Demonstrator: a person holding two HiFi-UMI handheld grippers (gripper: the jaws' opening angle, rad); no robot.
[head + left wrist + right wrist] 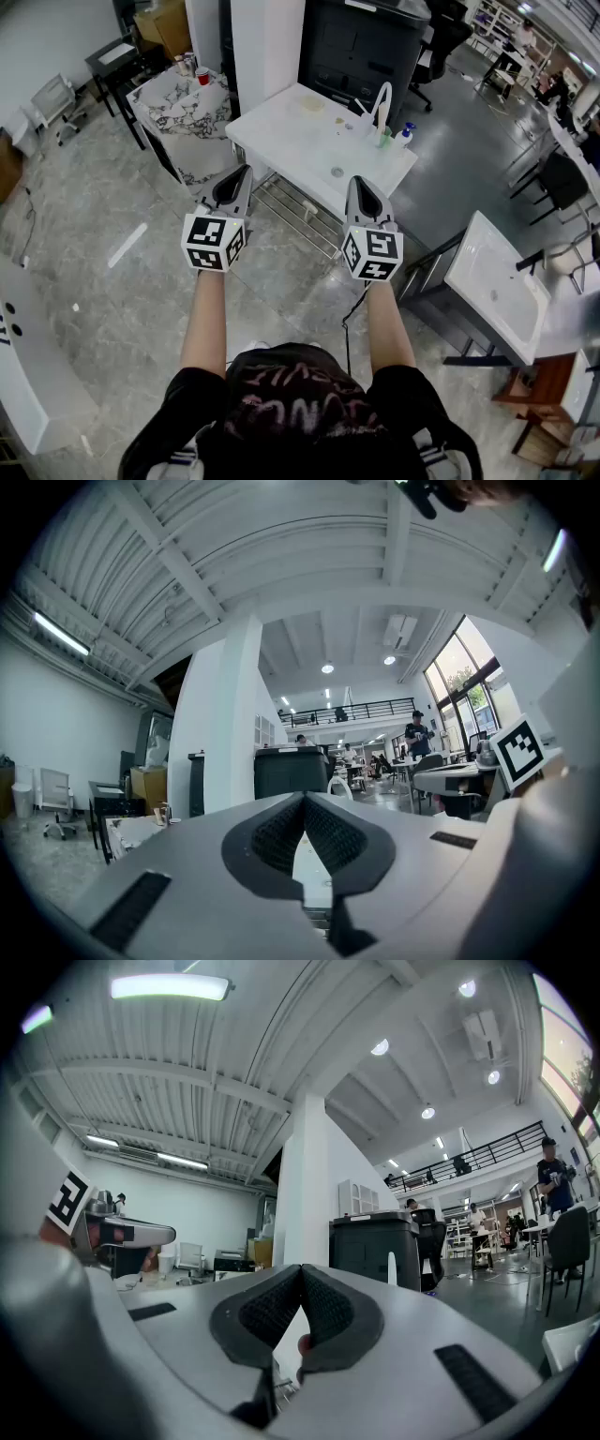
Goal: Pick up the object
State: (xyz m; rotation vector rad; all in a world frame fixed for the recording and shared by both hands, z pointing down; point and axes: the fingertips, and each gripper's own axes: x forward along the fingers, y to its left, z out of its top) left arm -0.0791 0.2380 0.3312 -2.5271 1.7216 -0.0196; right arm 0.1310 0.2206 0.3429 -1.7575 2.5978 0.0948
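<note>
The small round object [337, 172] lies on the smooth white bench [272, 127], just beyond both grippers, and is too small to identify. Bottles [395, 136] at the far right corner are also hard to make out. The left gripper [242, 176] and the right gripper [358, 184] both have their ribbed black jaws pressed together, holding nothing.

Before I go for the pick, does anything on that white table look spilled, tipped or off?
Only a yellowish smear on the white table near its far edge, which looks like a stain or spill. The faucet, green bottle and blue-capped bottle stand upright; nothing looks tipped.
</note>
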